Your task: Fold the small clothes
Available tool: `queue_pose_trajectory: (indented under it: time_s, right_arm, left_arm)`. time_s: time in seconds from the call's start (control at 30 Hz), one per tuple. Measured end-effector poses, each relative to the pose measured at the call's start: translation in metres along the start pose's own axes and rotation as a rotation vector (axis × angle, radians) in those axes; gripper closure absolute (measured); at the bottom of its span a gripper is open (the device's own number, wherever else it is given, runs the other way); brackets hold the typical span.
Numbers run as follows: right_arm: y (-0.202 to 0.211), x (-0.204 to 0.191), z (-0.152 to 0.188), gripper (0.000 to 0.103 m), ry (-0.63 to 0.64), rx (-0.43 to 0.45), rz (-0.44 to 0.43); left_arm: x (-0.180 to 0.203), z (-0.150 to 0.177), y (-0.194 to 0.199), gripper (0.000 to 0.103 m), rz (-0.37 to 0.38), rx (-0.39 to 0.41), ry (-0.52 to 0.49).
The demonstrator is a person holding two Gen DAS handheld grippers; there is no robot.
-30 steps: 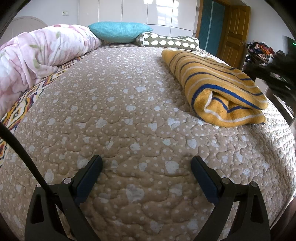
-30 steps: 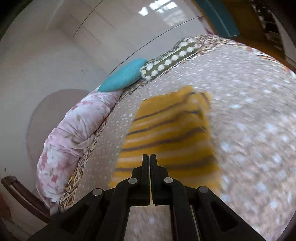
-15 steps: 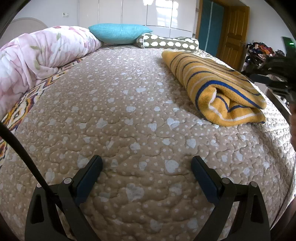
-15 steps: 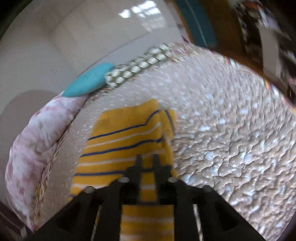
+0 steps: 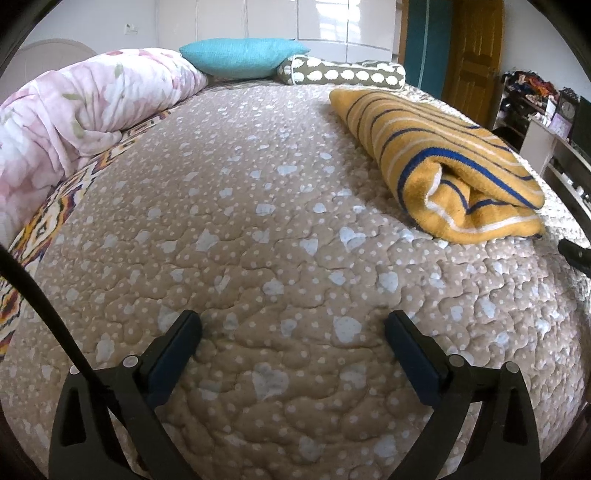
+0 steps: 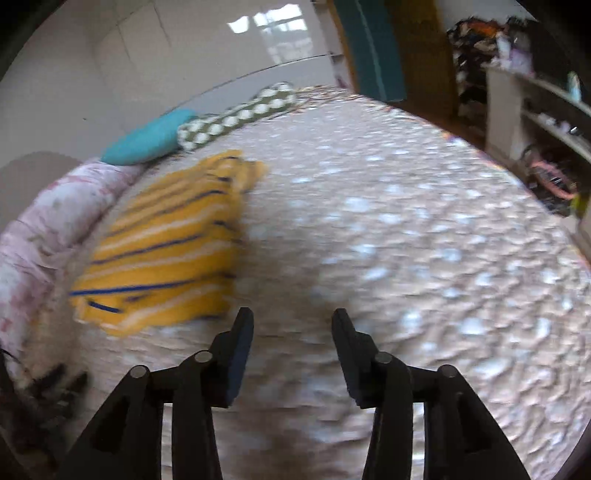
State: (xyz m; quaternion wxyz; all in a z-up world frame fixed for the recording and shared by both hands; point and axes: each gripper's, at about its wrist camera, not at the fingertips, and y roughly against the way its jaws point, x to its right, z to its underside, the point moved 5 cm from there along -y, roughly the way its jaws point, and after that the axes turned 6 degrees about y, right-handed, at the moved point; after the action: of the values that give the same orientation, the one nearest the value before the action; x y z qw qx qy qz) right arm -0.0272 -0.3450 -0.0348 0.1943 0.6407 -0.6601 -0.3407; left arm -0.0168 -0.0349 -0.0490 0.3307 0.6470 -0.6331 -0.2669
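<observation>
The towel [image 5: 447,158], yellow with blue and white stripes, lies folded into a long bundle on the bed [image 5: 280,236], toward its right side as I see it through the left wrist camera, with its near end showing the layers curled over one another. In the right wrist view the same towel [image 6: 166,243] sits to the left of my fingers, blurred, and its near edge lies just ahead of the left fingertip without touching it. My right gripper [image 6: 291,321] is partly open with nothing between its fingers, hanging over bare quilt just beside the towel. My left gripper [image 5: 291,325] is spread wide and holds nothing, low over the quilt and well apart from the towel. A dark tip [image 5: 574,253] shows at the right edge of the left view, near the towel's front corner; I cannot tell for certain what it is. Along the left side of the bed a pink floral duvet [image 5: 77,110] is bunched up. At the head sit a teal pillow [image 5: 240,57] and a green spotted bolster [image 5: 343,74], side by side and touching. Beyond them stand white wardrobe doors [image 5: 325,22] and a wooden door [image 5: 472,55]. Cluttered shelves [image 6: 535,122] line the far right.
</observation>
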Motion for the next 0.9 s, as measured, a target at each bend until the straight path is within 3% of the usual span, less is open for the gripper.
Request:
queue_pose_trajectory:
  time_s: [0.1, 0.17, 0.33, 0.5, 0.9]
  right_arm:
    - [-0.002, 0.007, 0.004, 0.052, -0.021, 0.001, -0.017]
    - [-0.003, 0.004, 0.004, 0.045, 0.0, -0.002, -0.009]
    - [-0.008, -0.012, 0.006, 0.035, 0.108, -0.024, 0.064]
    - [-0.011, -0.023, 0.009, 0.033, 0.182, -0.035, 0.155]
    - [-0.013, -0.022, 0.009, 0.03, 0.181, -0.038, 0.155]
  left_arm:
    - [0.0, -0.001, -0.001, 0.002, -0.018, -0.019, 0.006]
    - [0.0, -0.001, -0.002, 0.001, -0.034, -0.031, 0.017]
    - [0.0, -0.001, -0.002, 0.0, -0.065, -0.061, 0.049]
    - [0.001, 0.001, 0.0, 0.0, -0.082, -0.059, 0.064]
    - [-0.001, 0.003, 0.001, 0.0, -0.046, -0.077, 0.088]
